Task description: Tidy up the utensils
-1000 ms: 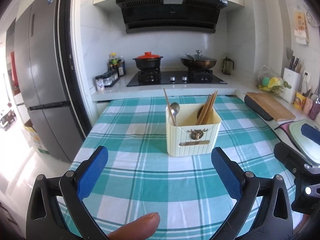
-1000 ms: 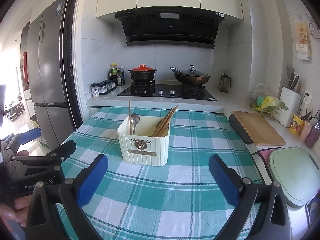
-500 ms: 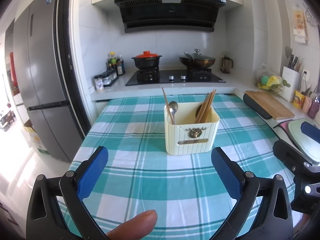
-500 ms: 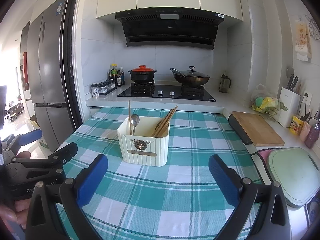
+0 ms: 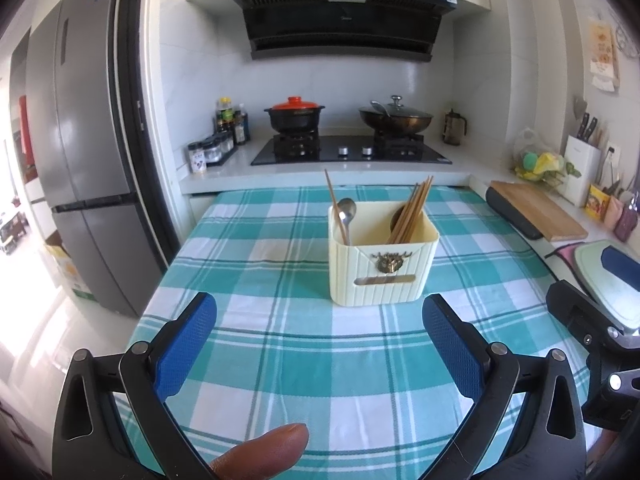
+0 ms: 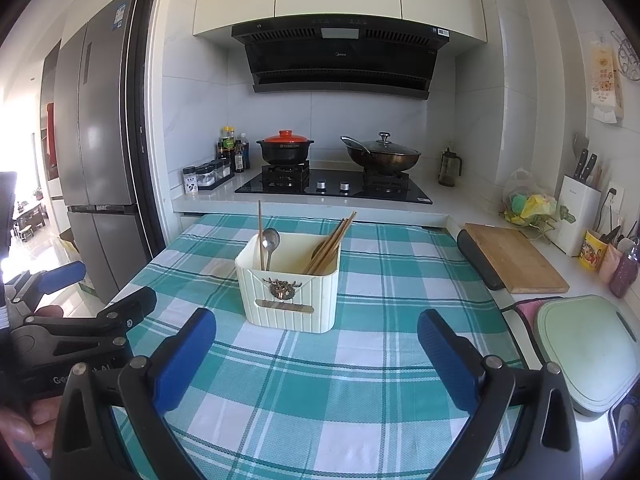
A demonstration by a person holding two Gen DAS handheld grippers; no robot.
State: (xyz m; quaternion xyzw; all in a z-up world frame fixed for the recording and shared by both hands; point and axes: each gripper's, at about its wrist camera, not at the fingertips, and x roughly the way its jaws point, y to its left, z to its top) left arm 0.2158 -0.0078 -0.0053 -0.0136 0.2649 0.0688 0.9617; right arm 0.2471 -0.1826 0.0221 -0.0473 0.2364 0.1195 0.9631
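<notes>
A cream ribbed utensil holder (image 5: 382,270) with a brass deer emblem stands on the teal checked tablecloth (image 5: 280,360); it also shows in the right wrist view (image 6: 290,292). Its left side holds a metal spoon (image 5: 346,212) and a single chopstick (image 5: 335,206). Its right side holds a bundle of wooden chopsticks (image 5: 412,212). My left gripper (image 5: 320,320) is open and empty, well short of the holder. My right gripper (image 6: 316,338) is open and empty, also short of it. The left gripper's body appears at the left of the right wrist view (image 6: 80,320).
A wooden cutting board (image 6: 516,258) and a pale green board (image 6: 588,344) lie on the counter at the right. A knife block (image 6: 578,212) stands behind them. The hob carries a red-lidded pot (image 6: 285,150) and a wok (image 6: 382,154). A fridge (image 5: 88,160) stands at the left.
Both views have shifted very slightly; the holder sits a touch higher in the left wrist view. Both grippers stay open and empty.
</notes>
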